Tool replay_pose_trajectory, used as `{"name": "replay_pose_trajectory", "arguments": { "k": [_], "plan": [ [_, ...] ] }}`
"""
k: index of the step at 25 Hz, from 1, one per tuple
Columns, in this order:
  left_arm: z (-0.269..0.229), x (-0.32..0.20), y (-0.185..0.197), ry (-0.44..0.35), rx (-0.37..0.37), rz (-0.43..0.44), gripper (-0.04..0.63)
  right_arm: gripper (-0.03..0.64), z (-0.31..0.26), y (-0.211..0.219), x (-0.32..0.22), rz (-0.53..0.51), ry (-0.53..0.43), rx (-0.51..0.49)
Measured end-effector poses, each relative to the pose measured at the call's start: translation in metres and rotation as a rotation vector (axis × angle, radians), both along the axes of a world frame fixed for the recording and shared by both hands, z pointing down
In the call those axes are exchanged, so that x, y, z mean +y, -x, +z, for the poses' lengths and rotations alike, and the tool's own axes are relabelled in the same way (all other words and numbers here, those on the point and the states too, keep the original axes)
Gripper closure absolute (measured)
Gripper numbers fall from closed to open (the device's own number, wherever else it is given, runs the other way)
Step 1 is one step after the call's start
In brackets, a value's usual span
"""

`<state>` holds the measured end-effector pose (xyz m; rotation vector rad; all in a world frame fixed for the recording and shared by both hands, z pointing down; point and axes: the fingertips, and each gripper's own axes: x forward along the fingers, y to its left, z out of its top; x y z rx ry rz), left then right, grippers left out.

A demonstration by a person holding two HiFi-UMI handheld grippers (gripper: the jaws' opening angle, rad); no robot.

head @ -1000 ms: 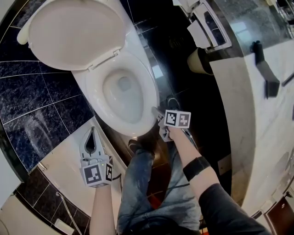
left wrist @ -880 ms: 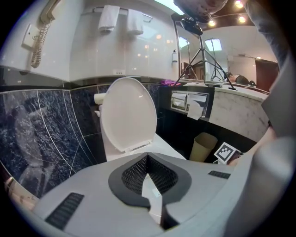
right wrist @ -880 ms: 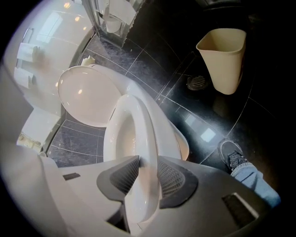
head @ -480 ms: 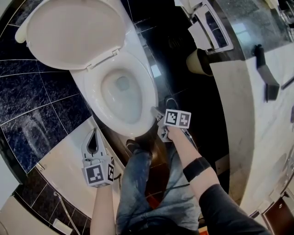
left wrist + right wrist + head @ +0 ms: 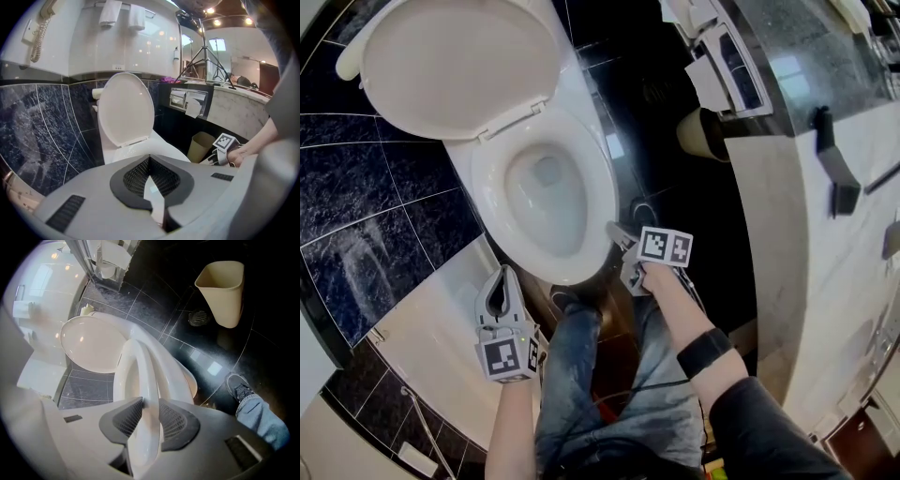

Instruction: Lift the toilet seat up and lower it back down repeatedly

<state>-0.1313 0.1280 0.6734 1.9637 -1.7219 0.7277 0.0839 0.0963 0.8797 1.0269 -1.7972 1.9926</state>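
Toilet seat point(image 5: 602, 197): white ring, low over the bowl point(image 5: 546, 202) at centre frame; lid point(image 5: 455, 66) raised at upper left. Right tool point(image 5: 620, 236): jaws just closing, pads clamped on the seat's rim at the ring's lower right. Left tool point(image 5: 502, 281): jaws together, empty, lower left. We judge a lift in hand. We would keep the grip firm and swing the rim in an arc about the hinge, stopping short of the lid.
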Motion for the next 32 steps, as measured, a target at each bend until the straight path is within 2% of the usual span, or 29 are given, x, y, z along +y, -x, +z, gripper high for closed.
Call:
{"name": "replay_pose_trajectory", "arguments": {
  "k": [5,8,13,16,19,21,24,27,32],
  "plan": [
    [0.004,0.042,-0.017,0.093,0.029,-0.011,0.595,0.506,-0.032,0.001,-0.004,-0.023,0.004,-0.012],
    [0.019,0.079,-0.026,0.179,0.039,0.006,0.595,0.511,-0.053,0.001,-0.008,-0.034,0.007,-0.014],
    [0.060,0.128,-0.036,0.332,0.115,-0.087,0.595,0.511,-0.093,0.006,-0.019,-0.039,0.005,-0.034],
    [0.074,0.126,-0.050,0.381,0.163,-0.115,0.595,0.508,-0.114,0.011,-0.028,-0.041,-0.006,-0.048],
    [0.070,0.104,-0.061,0.368,0.209,-0.139,0.595,0.504,-0.132,0.016,-0.036,-0.051,-0.015,-0.053],
    [0.058,0.083,-0.066,0.323,0.235,-0.148,0.595,0.502,-0.141,0.018,-0.040,-0.057,-0.022,-0.063],
    [0.038,0.057,-0.062,0.257,0.228,-0.163,0.595,0.497,-0.156,0.021,-0.049,-0.083,-0.046,-0.071],
    [0.021,0.045,-0.054,0.229,0.210,-0.190,0.595,0.486,-0.168,0.024,-0.057,-0.068,-0.053,-0.093],
    [-0.013,0.017,-0.044,0.173,0.236,-0.238,0.595,0.477,-0.195,0.031,-0.076,-0.059,-0.086,-0.110]
  ]
}}
